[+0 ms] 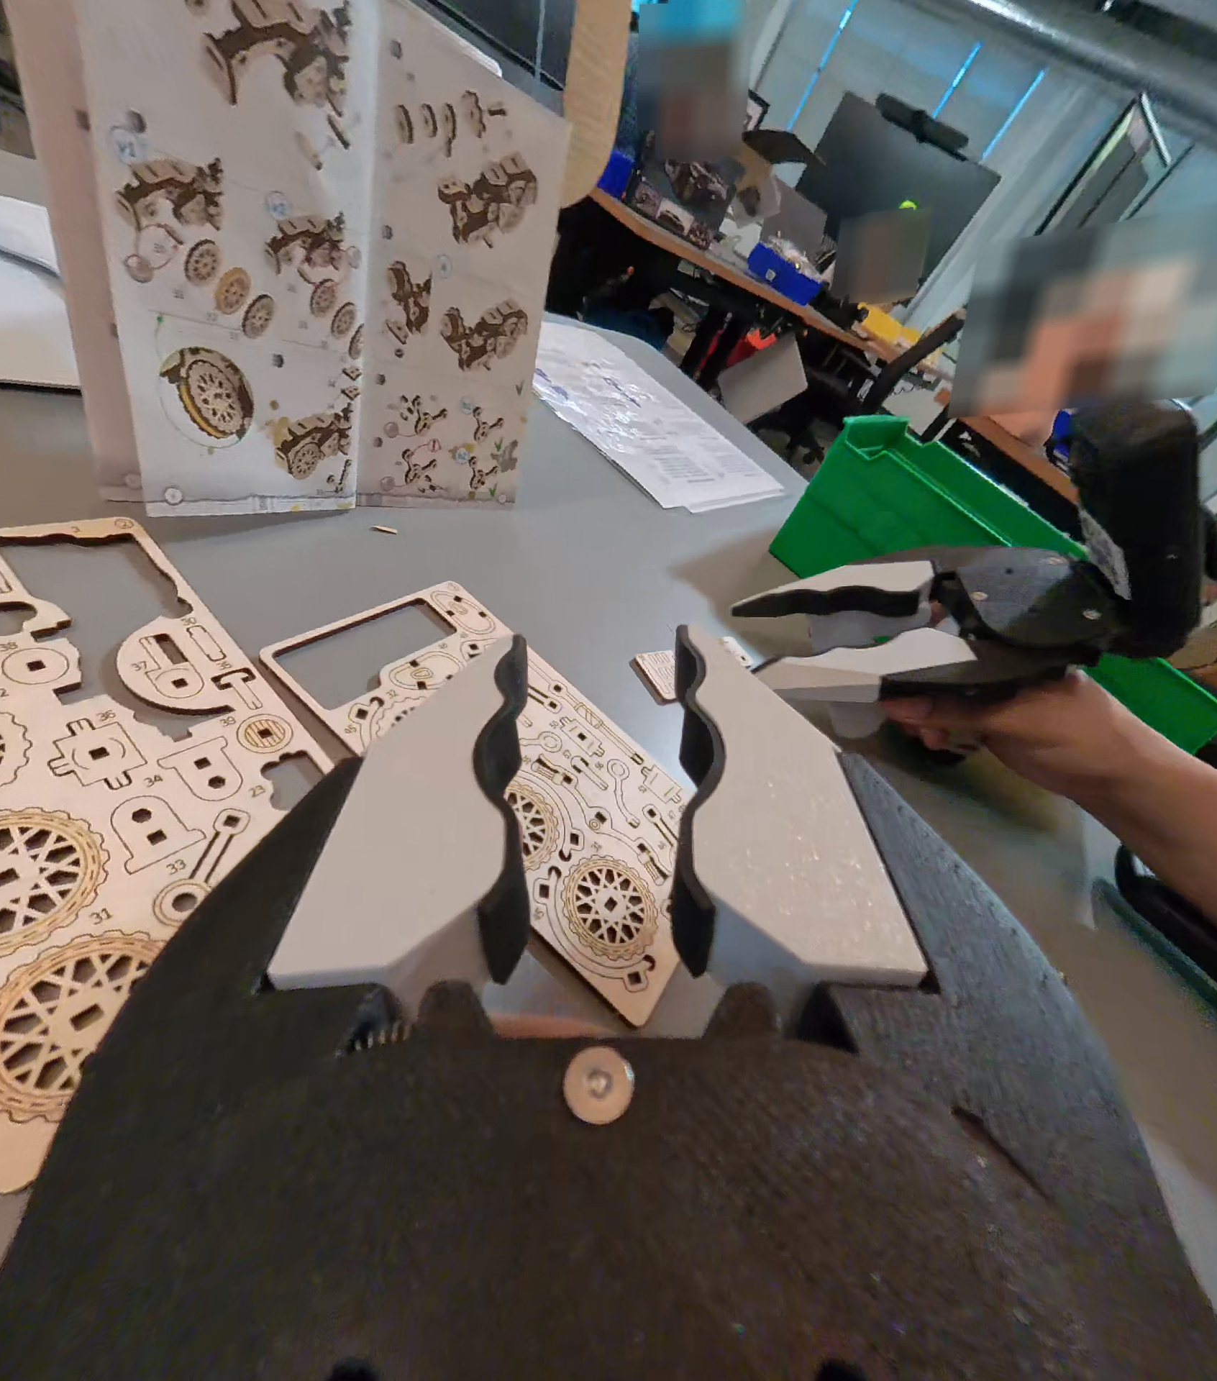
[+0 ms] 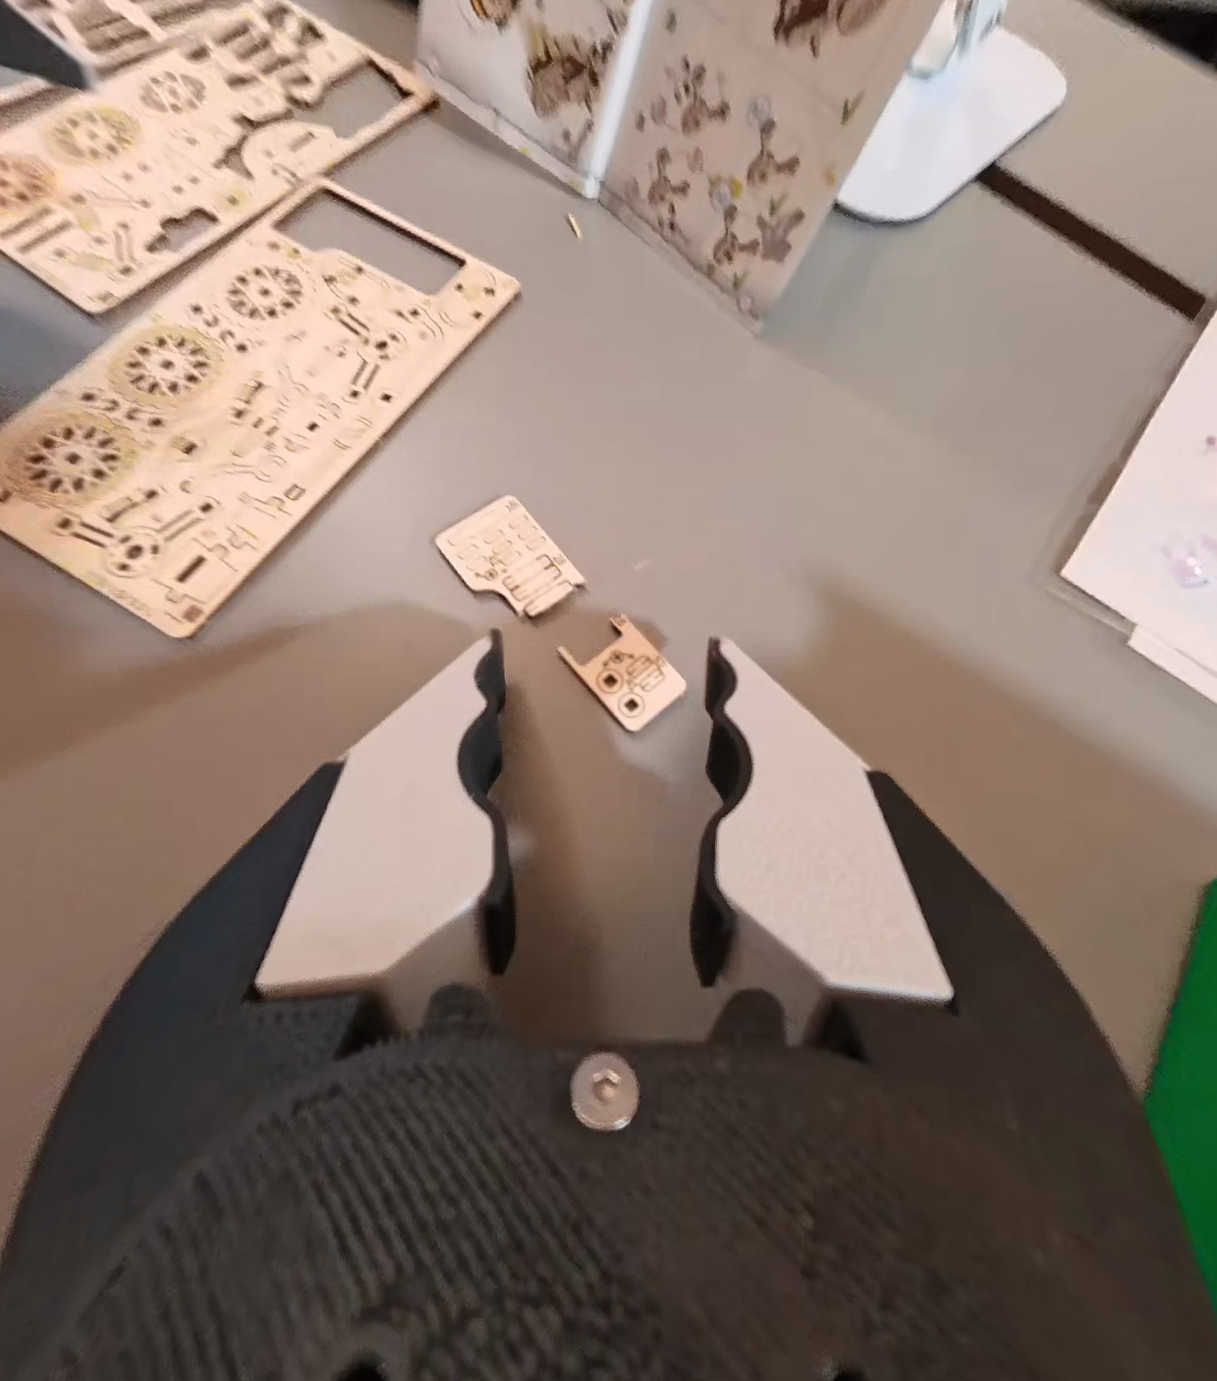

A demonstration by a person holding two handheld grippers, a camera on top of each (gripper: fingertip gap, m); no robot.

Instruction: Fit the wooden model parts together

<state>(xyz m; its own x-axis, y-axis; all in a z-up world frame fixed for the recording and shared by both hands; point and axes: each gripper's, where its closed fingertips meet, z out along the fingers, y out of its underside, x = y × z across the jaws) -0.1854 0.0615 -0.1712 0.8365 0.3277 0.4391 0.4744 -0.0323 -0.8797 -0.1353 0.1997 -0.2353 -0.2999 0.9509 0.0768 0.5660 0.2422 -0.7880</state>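
sheets (image 1: pixel 52 747): pale laser-cut wood, matt
bench (image 2: pixel 665 374): smooth grey, slight sheen
tongs (image 2: pixel 602 657): ridged black plastic, grey matt fingers (image 2: pixel 800 822)
bin (image 1: pixel 912 501): glossy green plastic

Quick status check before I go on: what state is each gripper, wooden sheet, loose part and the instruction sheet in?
left gripper: open, empty, above the smaller sheet
right gripper: open, empty, over the loose parts
large wooden sheet: flat, several parts punched out
smaller wooden sheet: flat, one window cut out
two loose parts: flat, separate, unjoined
instruction sheet: upright, unfolded
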